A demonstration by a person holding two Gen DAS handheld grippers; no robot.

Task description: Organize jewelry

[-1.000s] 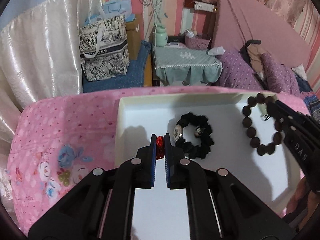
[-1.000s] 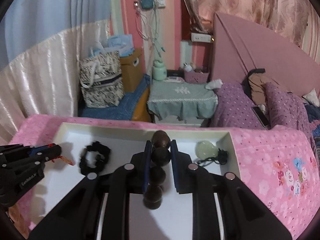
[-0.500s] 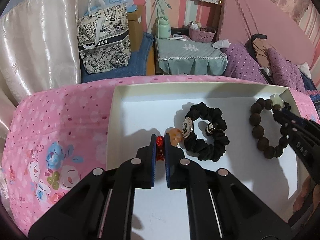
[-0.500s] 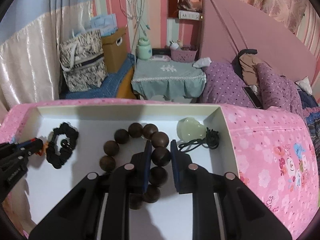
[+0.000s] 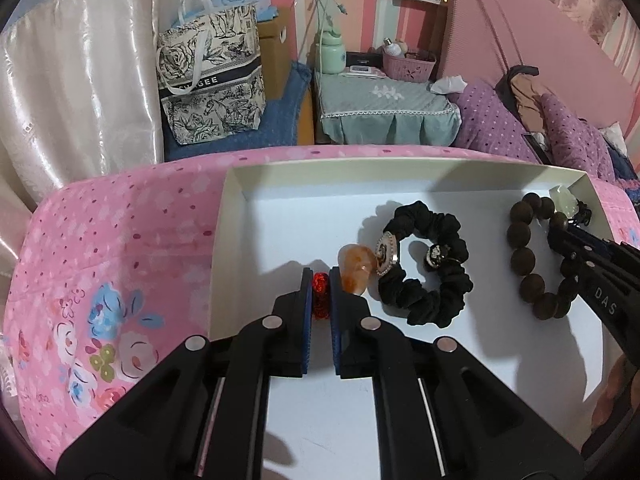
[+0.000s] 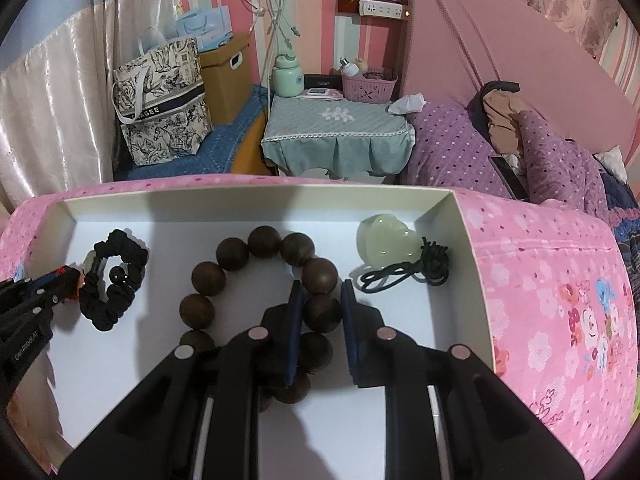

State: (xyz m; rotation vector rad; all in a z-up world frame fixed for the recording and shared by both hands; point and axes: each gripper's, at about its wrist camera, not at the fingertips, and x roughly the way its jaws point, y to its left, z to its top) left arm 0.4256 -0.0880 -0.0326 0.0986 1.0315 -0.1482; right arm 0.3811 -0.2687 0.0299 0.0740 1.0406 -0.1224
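Observation:
A white tray (image 5: pixel 236 200) lies on a pink floral box. My left gripper (image 5: pixel 321 280) is shut on a red bead item (image 5: pixel 320 294) with an orange stone (image 5: pixel 354 270) hanging beside it, low over the tray floor. A black scrunchie (image 5: pixel 424 272) lies just right of it. My right gripper (image 6: pixel 320 290) is shut on a dark wooden bead bracelet (image 6: pixel 236 256), which rests on the tray floor. A pale green jade pendant (image 6: pixel 382 240) on a black cord lies at the tray's right end. The right gripper also shows in the left wrist view (image 5: pixel 560 240).
The pink floral box (image 5: pixel 120 260) surrounds the tray. Behind it stand a printed tote bag (image 5: pixel 212 80), a nightstand with a teal cloth (image 6: pixel 336 128) and a purple bed (image 6: pixel 480 148).
Both grippers have come down into the tray. The wooden bracelet now lies flat on the tray floor, and the orange stone has come into view beside the left fingers.

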